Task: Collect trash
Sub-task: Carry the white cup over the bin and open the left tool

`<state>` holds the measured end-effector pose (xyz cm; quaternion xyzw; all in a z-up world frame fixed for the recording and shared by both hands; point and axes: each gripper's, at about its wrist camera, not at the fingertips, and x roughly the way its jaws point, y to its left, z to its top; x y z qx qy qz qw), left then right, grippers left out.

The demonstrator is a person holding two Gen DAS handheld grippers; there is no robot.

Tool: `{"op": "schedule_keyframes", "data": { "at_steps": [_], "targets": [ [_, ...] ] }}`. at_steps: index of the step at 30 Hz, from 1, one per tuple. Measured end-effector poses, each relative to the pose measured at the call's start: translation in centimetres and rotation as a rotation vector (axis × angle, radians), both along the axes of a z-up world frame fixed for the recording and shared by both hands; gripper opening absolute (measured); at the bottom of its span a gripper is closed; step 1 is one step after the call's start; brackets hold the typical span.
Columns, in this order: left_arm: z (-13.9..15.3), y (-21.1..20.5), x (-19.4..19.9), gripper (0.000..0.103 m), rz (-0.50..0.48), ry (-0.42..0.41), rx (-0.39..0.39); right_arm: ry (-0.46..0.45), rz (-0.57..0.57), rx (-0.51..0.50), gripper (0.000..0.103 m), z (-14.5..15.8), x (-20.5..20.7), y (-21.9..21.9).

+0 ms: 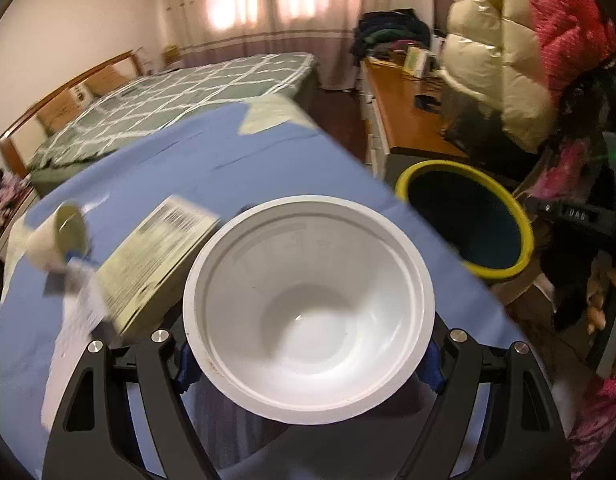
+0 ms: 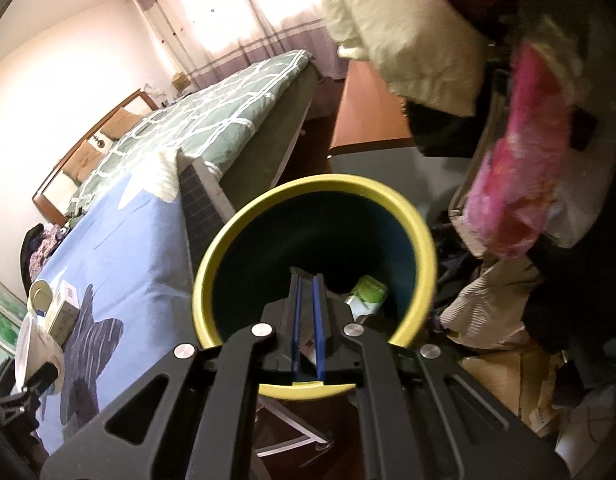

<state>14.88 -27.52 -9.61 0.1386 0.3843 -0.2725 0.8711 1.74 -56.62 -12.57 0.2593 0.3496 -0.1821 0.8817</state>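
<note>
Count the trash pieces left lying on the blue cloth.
2, perhaps more hidden: a small white cup on its side at the left, and a printed box beside it. The white bowl is gripped in the left hand-held gripper.

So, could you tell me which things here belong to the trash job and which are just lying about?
Job: white bowl in the left tongs; bin; box; small cup.
Lying about: bed; jackets; desk.

Right claw [image 2: 306, 280] closed, empty, over yellow-rimmed bin [image 2: 421, 236]; green packet [image 2: 367, 292] inside.
</note>
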Motion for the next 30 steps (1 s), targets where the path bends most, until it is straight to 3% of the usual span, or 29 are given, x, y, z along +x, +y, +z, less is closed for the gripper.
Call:
{"op": "schedule_keyframes", "data": {
  "at_steps": [7, 15, 19, 21, 24, 30],
  "targets": [
    [1.3, -8.0, 0.8, 0.08, -0.139, 0.009, -0.007, -0.003, -0.048, -0.012, 0.005, -0.1, -2.3, -1.8],
    [-0.1, -17.8, 1.7, 0.08, -0.265, 0.078, 0.015, 0.007, -0.093, -0.001, 0.006, -1.1, -4.3, -3.8],
    [-1.1, -20.9, 1.9, 0.082, -0.3, 0.103, 0.027, 0.008, -0.107, -0.004, 0.023, -1.2, -5.0, -4.1],
    [-1.3, -21.5, 1.9, 0.089, -0.294, 0.108, 0.028, 0.008, -0.108, -0.01, 0.024, -1.1, -5.1, -4.0],
    [-0.7, -20.9, 1.6, 0.09, -0.283, 0.115, 0.01, 0.004, -0.099, -0.009, 0.024, -1.0, -5.1, -3.7],
    [1.4, -14.3, 0.1, 0.097, -0.216, 0.059, -0.029, 0.001, -0.039, -0.02, 0.024, -0.4, -3.4, -1.6]
  ]
}}
